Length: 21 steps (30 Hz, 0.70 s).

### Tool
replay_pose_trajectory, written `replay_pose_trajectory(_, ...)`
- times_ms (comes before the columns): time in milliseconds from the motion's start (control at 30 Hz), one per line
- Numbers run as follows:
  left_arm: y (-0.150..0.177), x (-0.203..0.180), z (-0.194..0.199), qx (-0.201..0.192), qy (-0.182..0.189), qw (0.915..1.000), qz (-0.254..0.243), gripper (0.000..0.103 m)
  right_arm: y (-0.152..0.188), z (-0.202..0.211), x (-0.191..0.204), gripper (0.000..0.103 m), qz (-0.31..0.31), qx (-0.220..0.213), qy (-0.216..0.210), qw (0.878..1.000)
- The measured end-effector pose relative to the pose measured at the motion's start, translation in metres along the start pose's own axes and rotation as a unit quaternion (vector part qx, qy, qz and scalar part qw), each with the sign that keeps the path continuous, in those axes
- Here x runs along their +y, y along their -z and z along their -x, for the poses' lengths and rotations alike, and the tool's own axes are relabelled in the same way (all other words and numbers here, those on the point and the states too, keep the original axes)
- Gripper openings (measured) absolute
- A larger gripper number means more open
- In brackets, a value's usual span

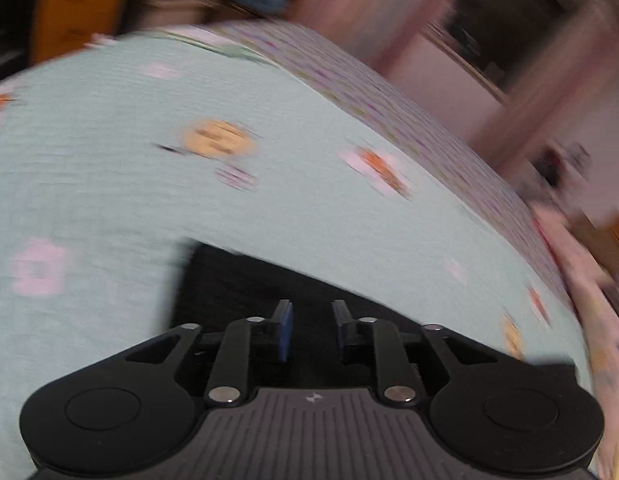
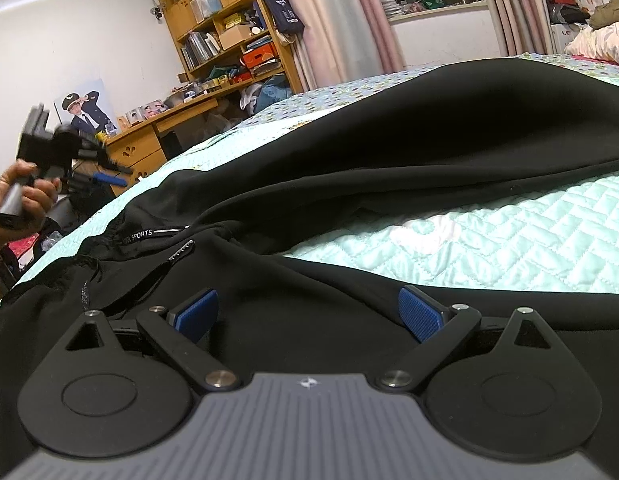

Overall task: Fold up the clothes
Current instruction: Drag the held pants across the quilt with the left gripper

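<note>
Black sports trousers (image 2: pixel 389 140) lie spread on a mint quilted bedspread (image 2: pixel 509 232), with the lettered waistband (image 2: pixel 137 234) toward the left. My right gripper (image 2: pixel 309 312) rests low over the trousers near the waistband, its jaws wide open with the blue pads (image 2: pixel 197 314) clear of the cloth. The left wrist view is blurred: my left gripper (image 1: pixel 311 330) stands slightly open, nothing pinched, above a corner of the black trousers (image 1: pixel 237 280) on the flowered bedspread (image 1: pixel 109 160). In the right wrist view a hand (image 2: pixel 25 196) holds the left gripper (image 2: pixel 119 174) off the bed's left edge.
A wooden desk and bookshelf (image 2: pixel 229 20) stand beyond the bed's far left side. Pink curtains (image 2: pixel 333 20) frame a window behind. Pillows and folded bedding (image 2: pixel 597 40) lie at the far right end of the bed.
</note>
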<state>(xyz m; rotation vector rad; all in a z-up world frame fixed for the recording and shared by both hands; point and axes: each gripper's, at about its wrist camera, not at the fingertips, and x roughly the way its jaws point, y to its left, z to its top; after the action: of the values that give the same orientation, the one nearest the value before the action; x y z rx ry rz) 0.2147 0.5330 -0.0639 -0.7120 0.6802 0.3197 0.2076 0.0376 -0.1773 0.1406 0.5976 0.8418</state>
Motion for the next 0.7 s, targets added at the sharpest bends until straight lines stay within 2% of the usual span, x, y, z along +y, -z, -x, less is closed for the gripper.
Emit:
replay_pose_trajectory(67,0.003,-0.020,-0.017,0.052,0.037,0.9979,-0.008,0.026,0.000,0.000,0.000,0.097,-0.001,0.000,-0.001,1.000)
replay_pose_trajectory(100,0.005,-0.028,-0.032,0.091,0.048,0.9946,-0.012,0.026,0.001,0.000,0.001,0.097,-0.001,-0.001,-0.001,1.000)
replay_pose_trajectory(133,0.006,-0.035,-0.050,0.126,0.047,0.9907,-0.021,0.026,0.001,0.000,0.001,0.097,-0.001,-0.001,-0.001,1.000)
replay_pose_trajectory(167,0.008,-0.038,-0.067,0.142,0.037,0.9885,-0.035,0.024,0.001,-0.001,0.001,0.097,-0.002,-0.001,-0.001,1.000)
replay_pose_trajectory(200,0.008,-0.040,-0.085,0.151,0.011,0.9870,-0.054,0.018,0.001,-0.001,0.001,0.097,-0.002,-0.001,-0.002,1.000)
replay_pose_trajectory(233,0.003,-0.034,-0.105,0.141,-0.035,0.9869,-0.069,0.003,0.001,-0.001,0.001,0.097,-0.003,-0.001,-0.002,1.000)
replay_pose_trajectory(300,-0.013,-0.014,-0.129,0.115,-0.073,0.9901,-0.033,0.003,0.002,-0.001,0.001,0.097,-0.005,-0.002,-0.003,1.000)
replay_pose_trajectory(367,-0.028,-0.008,-0.129,0.088,-0.068,0.9938,-0.001,0.003,0.002,-0.001,0.001,0.097,-0.007,-0.002,-0.003,1.000)
replay_pose_trajectory(467,-0.028,-0.029,-0.123,0.074,-0.099,0.9919,-0.030,0.001,0.002,0.000,0.001,0.097,-0.008,-0.002,-0.003,1.000)
replay_pose_trajectory(533,-0.026,-0.036,-0.114,0.073,-0.099,0.9911,-0.051,0.008,0.003,0.001,0.001,0.097,-0.009,-0.003,-0.004,1.000)
replay_pose_trajectory(567,-0.025,-0.034,-0.108,0.072,-0.098,0.9918,-0.040,0.013,0.003,0.001,0.001,0.097,-0.009,-0.004,-0.004,1.000)
replay_pose_trajectory(633,-0.023,-0.036,-0.090,0.059,-0.062,0.9963,-0.010,0.016,0.003,0.001,0.001,0.097,-0.010,-0.005,-0.005,1.000)
replay_pose_trajectory(700,-0.018,-0.054,-0.080,0.062,-0.011,0.9976,-0.030,0.022,0.003,0.002,0.000,0.097,-0.013,-0.007,-0.007,1.000)
